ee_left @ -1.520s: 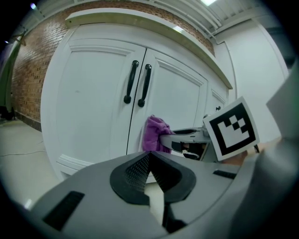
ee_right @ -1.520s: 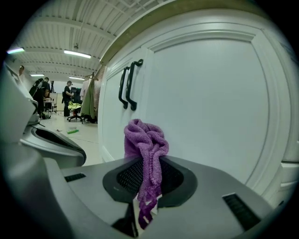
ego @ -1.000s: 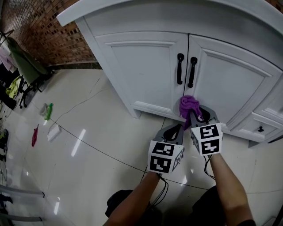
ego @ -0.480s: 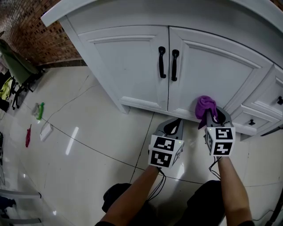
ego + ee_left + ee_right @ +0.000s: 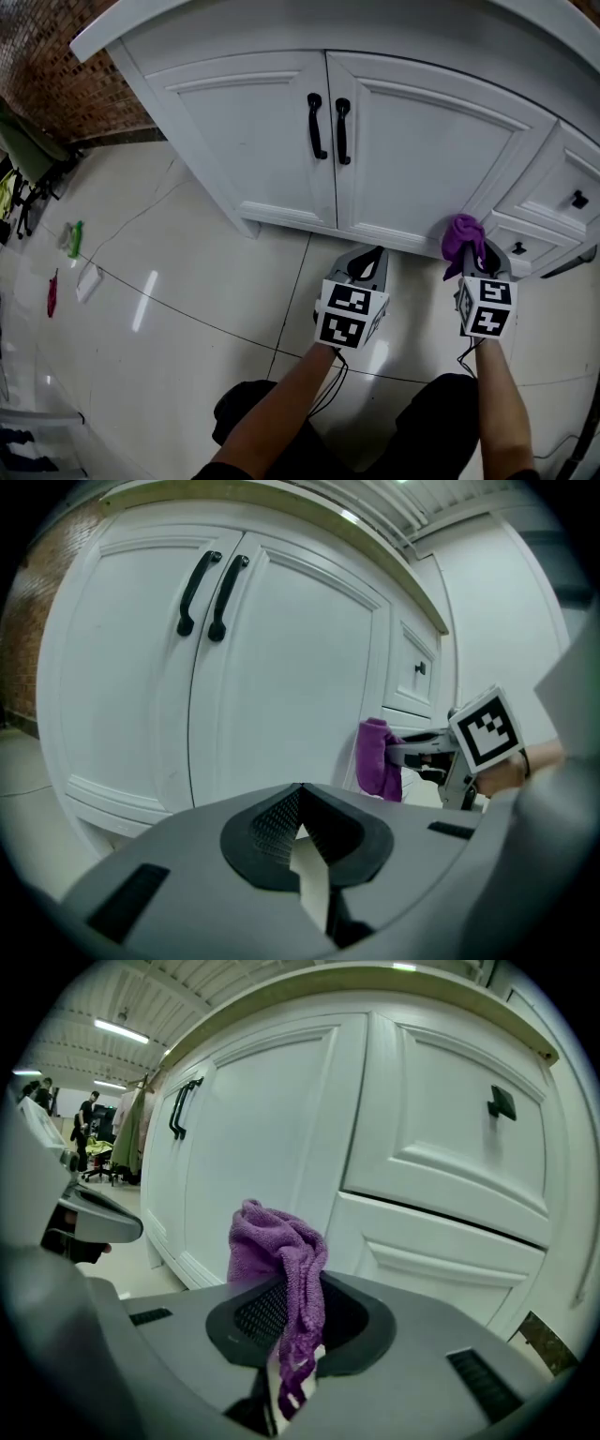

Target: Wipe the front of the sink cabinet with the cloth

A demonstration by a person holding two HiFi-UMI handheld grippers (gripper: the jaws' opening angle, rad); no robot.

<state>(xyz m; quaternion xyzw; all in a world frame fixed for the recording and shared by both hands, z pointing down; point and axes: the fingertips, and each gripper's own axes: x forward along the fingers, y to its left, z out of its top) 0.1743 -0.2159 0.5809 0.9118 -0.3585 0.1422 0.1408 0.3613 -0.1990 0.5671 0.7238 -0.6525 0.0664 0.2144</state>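
A white sink cabinet (image 5: 412,141) with two doors and black handles (image 5: 327,125) fills the top of the head view. My right gripper (image 5: 472,258) is shut on a bunched purple cloth (image 5: 463,237) that sits at the cabinet's bottom rail, by the seam between the right door and the lower drawer. In the right gripper view the cloth (image 5: 277,1251) sticks up from the jaws in front of the drawer fronts (image 5: 441,1194). My left gripper (image 5: 368,267) is shut and holds nothing, hanging just off the base below the right door. The cloth (image 5: 378,758) also shows in the left gripper view.
Glossy cream floor tiles (image 5: 187,300) spread left and below. A brick wall (image 5: 56,84) stands at the far left, with small green, red and white objects (image 5: 70,258) on the floor near it. Drawers with black knobs (image 5: 578,199) lie to the right of the doors.
The right gripper has slid the purple cloth rightward along the bottom of the cabinet, from under the door handles to the drawer side. The left gripper has stayed close by, shut.
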